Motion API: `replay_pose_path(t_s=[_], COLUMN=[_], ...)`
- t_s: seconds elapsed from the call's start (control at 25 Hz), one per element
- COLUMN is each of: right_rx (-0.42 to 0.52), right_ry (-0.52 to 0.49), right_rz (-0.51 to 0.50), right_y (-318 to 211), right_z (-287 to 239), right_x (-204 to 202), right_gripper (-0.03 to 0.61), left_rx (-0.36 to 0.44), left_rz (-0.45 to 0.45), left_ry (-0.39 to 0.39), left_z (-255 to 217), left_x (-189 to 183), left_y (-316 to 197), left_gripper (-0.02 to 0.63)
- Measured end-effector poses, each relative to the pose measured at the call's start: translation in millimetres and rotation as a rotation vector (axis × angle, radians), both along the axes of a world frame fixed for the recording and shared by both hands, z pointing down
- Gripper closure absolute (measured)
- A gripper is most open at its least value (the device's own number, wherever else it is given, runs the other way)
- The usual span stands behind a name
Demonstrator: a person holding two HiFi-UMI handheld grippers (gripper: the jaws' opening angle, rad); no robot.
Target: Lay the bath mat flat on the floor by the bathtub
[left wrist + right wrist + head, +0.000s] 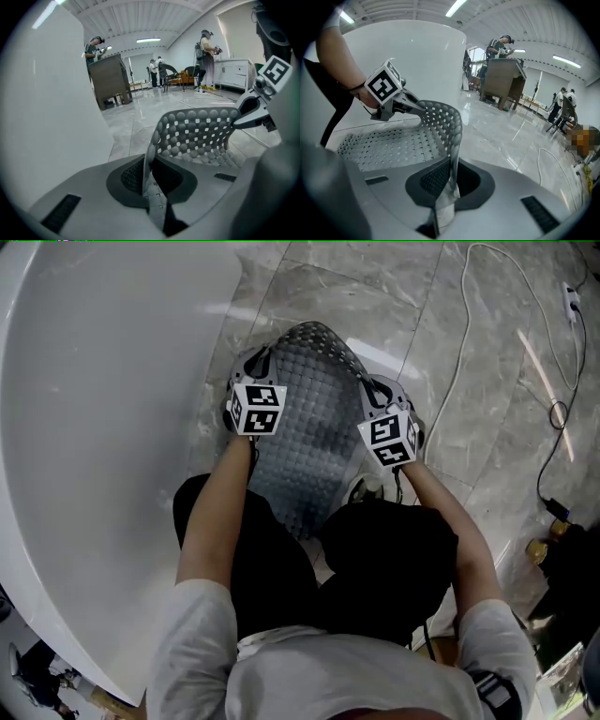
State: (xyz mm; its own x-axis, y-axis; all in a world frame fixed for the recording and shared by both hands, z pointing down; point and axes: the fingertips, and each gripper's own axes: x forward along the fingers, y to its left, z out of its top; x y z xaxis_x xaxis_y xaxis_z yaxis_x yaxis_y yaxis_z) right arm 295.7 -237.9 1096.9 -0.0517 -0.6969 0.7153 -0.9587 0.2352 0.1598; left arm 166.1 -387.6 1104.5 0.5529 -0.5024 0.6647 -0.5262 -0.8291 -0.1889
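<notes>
left tool (147, 177): jaws nearly together, clamped on a thin edge of the bath mat (311, 432). The sheet runs straight up through the gap between the pads.
right tool (450, 182): same story, jaws pinched down on the mat's opposite edge, with the sheet standing up out of the gap.
grip points: the two far corners of the mat, one tool per corner, level with each other. Left one is on the tub side.
bath mat: grey, rubbery, covered in bumps and small square holes. The far edge arches up in a hump between the two tools, so it's not flat.
mat near end: slopes back down toward the person's knees (281, 540). Can't tell whether that end is resting on the floor (469, 371) or not.
mat location: over the grey marble-look floor, just beside the outer wall of the bathtub (94, 427).
bathtub: white, curved, fills the left side of the head view.
person: crouched over the mat, black trousers, light short sleeves, bare forearms out to both tools.
cable (463, 329): white, looping across the floor on the right, well apart from the mat.
background: open room, several people standing, a dark cabinet (110, 77) behind.
</notes>
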Motion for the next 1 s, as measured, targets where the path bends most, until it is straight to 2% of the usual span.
replay_pose_path(t_s=[0.16, 0.32, 0.52, 0.72, 0.92, 1.0], right_rx=[-0.036, -0.052, -0.06, -0.038, -0.017, -0.023], right_ry=[0.015, 0.031, 0.11, 0.071, 0.071, 0.055], right_rz=[0.009, 0.042, -0.015, -0.001, -0.016, -0.001], right_y=[-10, -22, -30, -29, -23, -18], right_z=[21, 41, 52, 43, 37, 38], right_x=[13, 31, 37, 43, 41, 42], right_gripper=[0.557, 0.557, 0.557, 0.554, 0.548, 0.526], left_rx=[-0.006, -0.013, -0.015, -0.059, -0.041, -0.045], left_rz=[-0.015, 0.028, 0.029, -0.024, -0.034, -0.029], left_ry=[-0.032, -0.061, -0.076, -0.037, -0.039, -0.04], left_z=[13, 28, 37, 35, 28, 29], left_x=[13, 21, 24, 22, 18, 16], left_y=[-6, -4, -10, -15, -11, -4], left_gripper=[0.578, 0.578, 0.578, 0.578, 0.578, 0.574])
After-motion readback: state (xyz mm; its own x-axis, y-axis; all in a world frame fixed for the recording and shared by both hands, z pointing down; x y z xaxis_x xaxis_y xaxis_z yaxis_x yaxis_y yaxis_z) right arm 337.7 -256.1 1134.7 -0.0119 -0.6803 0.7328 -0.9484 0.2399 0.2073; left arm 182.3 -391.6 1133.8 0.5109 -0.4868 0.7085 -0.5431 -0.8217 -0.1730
